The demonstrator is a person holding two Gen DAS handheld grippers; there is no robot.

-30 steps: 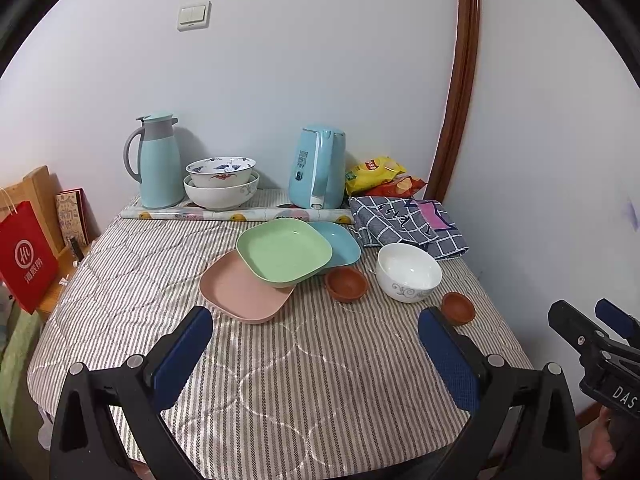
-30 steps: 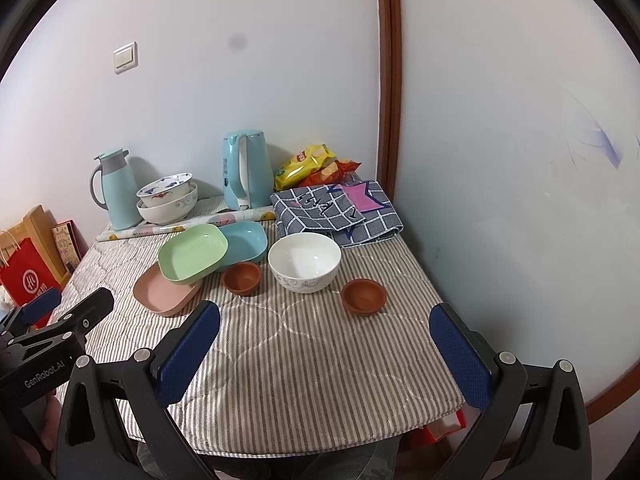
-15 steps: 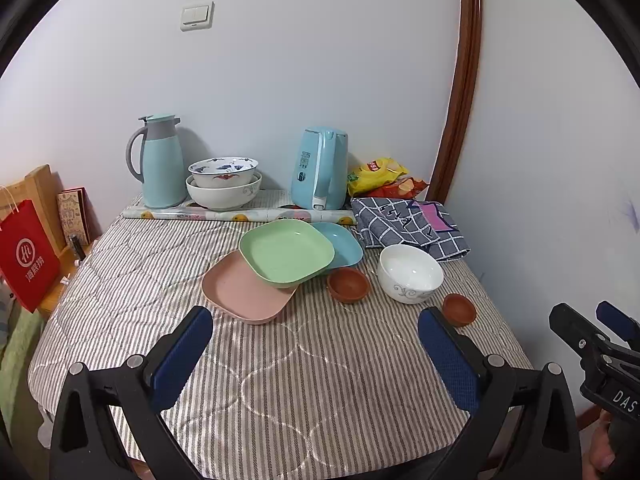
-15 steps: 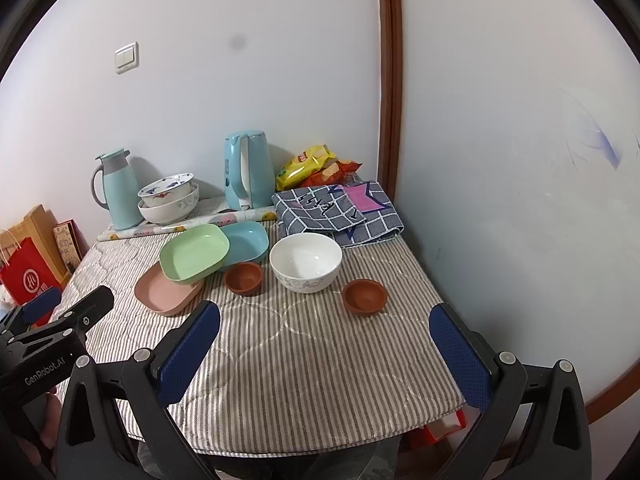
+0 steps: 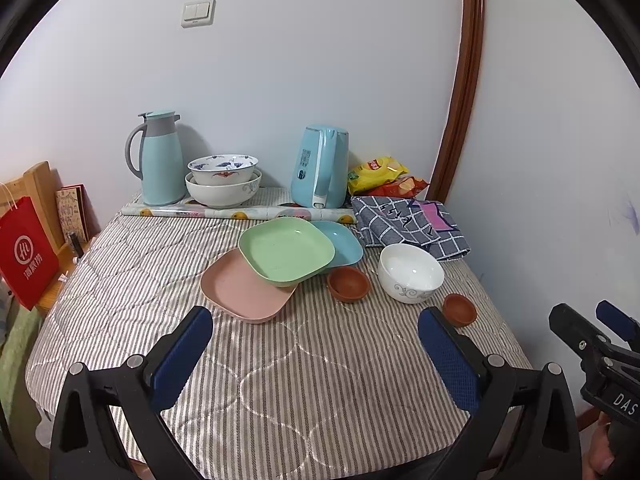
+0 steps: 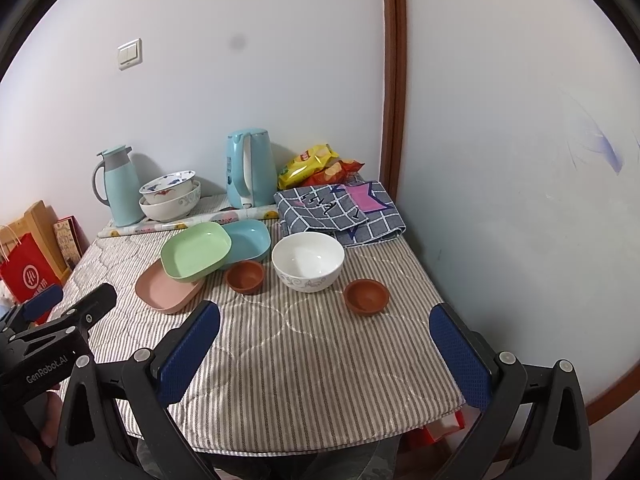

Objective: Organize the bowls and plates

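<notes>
Striped quilted tablecloth (image 5: 280, 380) fills the left wrist view, left gripper (image 5: 316, 344) spread wide before the green square plate (image 5: 286, 250) overlapping the pink plate (image 5: 244, 292), while the right view shows right gripper (image 6: 324, 344) gaping, white ceramic bowl (image 6: 308, 260) beyond.

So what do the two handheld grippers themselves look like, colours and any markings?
Both are black plastic clamp-style grippers with silver screws and blue, finely textured pads on the fingers. Seen from the right wrist, the left gripper carries white "GenRobot.AI" lettering; seen from the left wrist, the right gripper shows white "DAS". No cables or sleeves visible.
</notes>
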